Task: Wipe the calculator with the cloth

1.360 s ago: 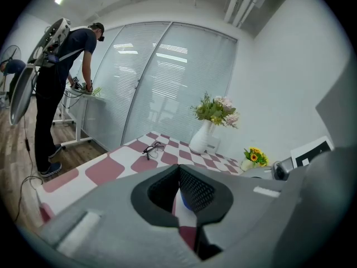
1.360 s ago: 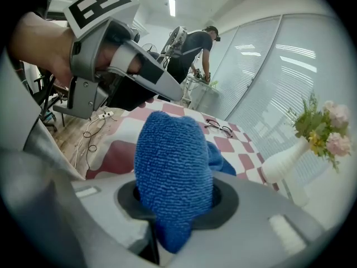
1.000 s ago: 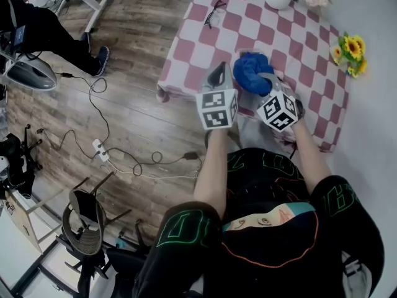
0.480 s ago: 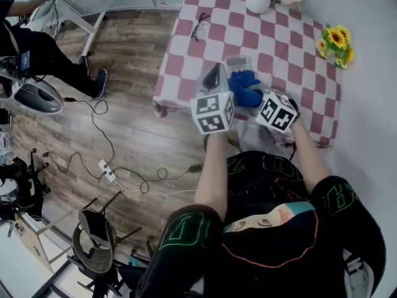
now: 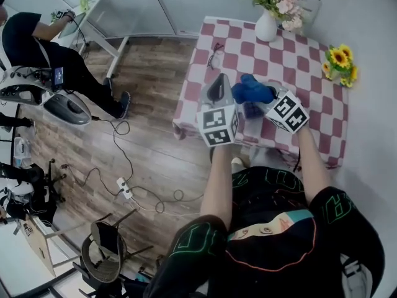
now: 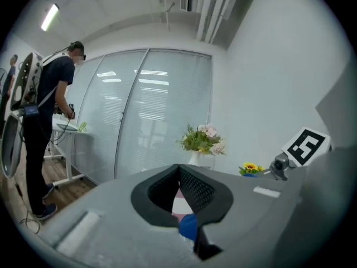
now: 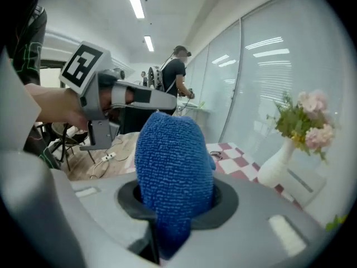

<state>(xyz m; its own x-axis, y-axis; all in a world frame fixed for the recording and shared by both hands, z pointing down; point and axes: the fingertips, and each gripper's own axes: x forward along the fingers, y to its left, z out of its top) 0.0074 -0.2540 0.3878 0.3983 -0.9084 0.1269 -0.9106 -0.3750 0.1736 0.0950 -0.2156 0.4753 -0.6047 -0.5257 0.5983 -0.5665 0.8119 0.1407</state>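
Observation:
The blue cloth [image 5: 250, 90] hangs bunched over the red-and-white checked table [image 5: 310, 79], with my right gripper [image 5: 265, 97] shut on it. It fills the right gripper view as a tall blue wad [image 7: 174, 166] between the jaws. A greyish slab [image 5: 251, 110] just near of the cloth looks like the calculator, mostly hidden. My left gripper [image 5: 217, 81] is held to the left of the cloth with its jaws together and nothing in them. Through its jaws a bit of cloth [image 6: 188, 225] shows.
Spectacles [image 5: 215, 56] lie at the table's left edge. A white vase of flowers [image 5: 267, 23] stands at the far side, sunflowers [image 5: 339, 61] at the right. A person [image 5: 37, 39] works at a desk far left. Cables and a power strip [image 5: 124, 187] lie on the wooden floor.
The head camera has tilted, so the table sits lower in the picture. The cloth now lies closer to the left gripper's tip and covers more of the calculator.

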